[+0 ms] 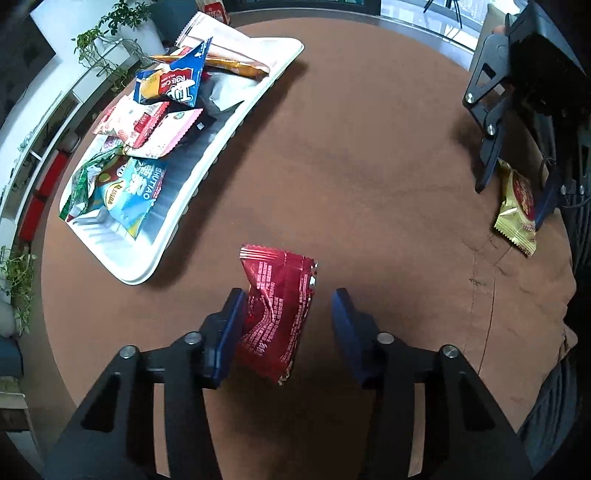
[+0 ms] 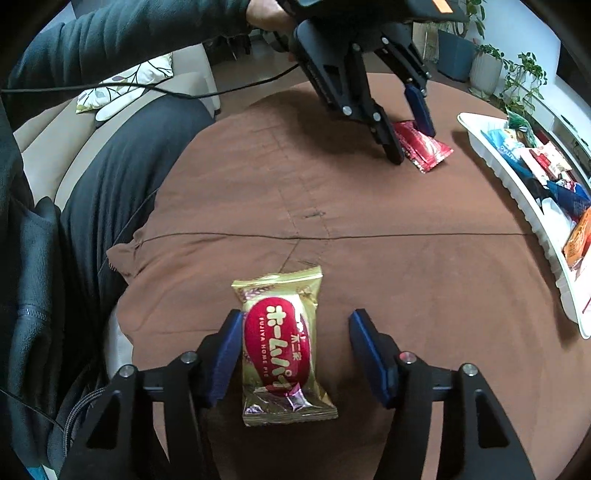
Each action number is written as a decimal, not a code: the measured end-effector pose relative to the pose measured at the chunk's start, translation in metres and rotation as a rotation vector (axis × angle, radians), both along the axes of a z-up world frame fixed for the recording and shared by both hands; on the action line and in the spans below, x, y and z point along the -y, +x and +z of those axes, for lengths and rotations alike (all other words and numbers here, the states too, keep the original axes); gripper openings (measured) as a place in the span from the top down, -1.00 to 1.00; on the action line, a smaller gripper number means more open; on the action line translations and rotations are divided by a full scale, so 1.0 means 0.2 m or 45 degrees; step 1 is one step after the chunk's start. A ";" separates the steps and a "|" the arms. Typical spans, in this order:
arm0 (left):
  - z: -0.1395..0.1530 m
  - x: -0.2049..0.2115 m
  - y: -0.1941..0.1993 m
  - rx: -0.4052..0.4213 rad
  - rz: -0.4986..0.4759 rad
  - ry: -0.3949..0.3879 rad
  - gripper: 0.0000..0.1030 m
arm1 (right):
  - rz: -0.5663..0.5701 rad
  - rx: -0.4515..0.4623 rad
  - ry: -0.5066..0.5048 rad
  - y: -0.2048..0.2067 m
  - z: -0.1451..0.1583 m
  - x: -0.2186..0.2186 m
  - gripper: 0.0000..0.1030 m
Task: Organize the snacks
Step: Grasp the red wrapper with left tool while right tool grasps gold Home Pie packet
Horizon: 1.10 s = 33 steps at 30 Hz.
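Note:
A red snack packet [image 1: 280, 314] lies on the brown tablecloth between the fingers of my left gripper [image 1: 288, 295]. One pad touches its edge and a gap shows at the other, so the jaws are open. The right wrist view shows that left gripper [image 2: 410, 142] straddling the red packet [image 2: 434, 151]. A gold packet with a red oval label [image 2: 280, 347] lies between the open fingers of my right gripper [image 2: 297, 317], touching one pad only. From the left wrist view the right gripper [image 1: 511, 203] stands over the gold packet [image 1: 515, 229].
A white tray [image 1: 184, 210] holding several snack packets sits at the table's far side, also seen as the tray [image 2: 517, 195] in the right wrist view. A person's dark sleeve [image 2: 129, 33] and lap [image 2: 122, 166] border the table. Potted plants [image 1: 103, 48] stand beyond the tray.

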<state>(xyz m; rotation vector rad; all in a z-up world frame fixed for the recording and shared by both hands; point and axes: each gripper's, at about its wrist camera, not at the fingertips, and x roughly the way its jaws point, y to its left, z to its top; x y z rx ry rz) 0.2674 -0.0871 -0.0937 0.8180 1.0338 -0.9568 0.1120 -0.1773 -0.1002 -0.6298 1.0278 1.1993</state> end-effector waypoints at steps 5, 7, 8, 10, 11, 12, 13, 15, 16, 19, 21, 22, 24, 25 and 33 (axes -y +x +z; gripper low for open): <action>0.00 -0.02 0.05 0.009 0.039 0.026 0.12 | -0.003 -0.002 -0.007 -0.01 0.00 -0.01 -0.20; 0.00 -0.03 0.08 0.026 0.057 0.045 0.08 | -0.009 -0.007 -0.005 0.00 0.00 -0.01 -0.20; 0.00 -0.03 0.09 0.023 0.074 0.048 0.08 | -0.014 -0.012 -0.005 0.00 0.00 0.00 -0.20; 0.00 -0.05 0.10 0.014 0.094 0.047 0.08 | -0.020 -0.017 -0.008 -0.01 -0.01 -0.02 -0.20; 0.00 -0.05 0.12 0.016 0.101 0.052 0.08 | -0.020 -0.018 -0.012 -0.01 -0.01 -0.02 -0.21; 0.00 -0.04 0.12 0.007 0.105 0.055 0.14 | -0.020 -0.018 -0.015 -0.01 -0.01 -0.02 -0.21; -0.01 -0.03 0.12 -0.003 0.111 0.059 0.20 | -0.019 -0.017 -0.019 -0.01 0.00 -0.02 -0.21; 0.00 -0.03 0.13 -0.034 0.111 0.064 0.36 | -0.025 -0.011 -0.023 -0.01 0.00 -0.02 -0.17; -0.01 -0.02 0.13 -0.034 0.113 0.071 0.37 | -0.031 -0.007 -0.025 0.00 0.00 -0.02 -0.14; -0.02 0.00 0.15 -0.054 0.158 0.086 0.43 | -0.059 0.011 -0.040 0.02 0.00 -0.01 0.26; -0.02 0.01 0.17 -0.064 0.183 0.085 0.45 | -0.075 0.010 -0.044 0.03 0.01 -0.01 0.33; -0.03 0.01 0.16 -0.066 0.189 0.083 0.48 | -0.076 0.016 -0.046 0.03 0.01 -0.01 0.33; -0.03 0.02 0.16 -0.053 0.193 0.087 0.51 | -0.080 0.032 -0.047 0.02 0.01 -0.01 0.34; -0.03 0.02 0.14 -0.044 0.194 0.090 0.52 | -0.084 0.038 -0.046 0.02 0.01 -0.01 0.35; -0.02 0.00 0.03 -0.035 0.250 0.074 0.57 | -0.169 0.098 0.016 0.05 0.06 0.03 0.36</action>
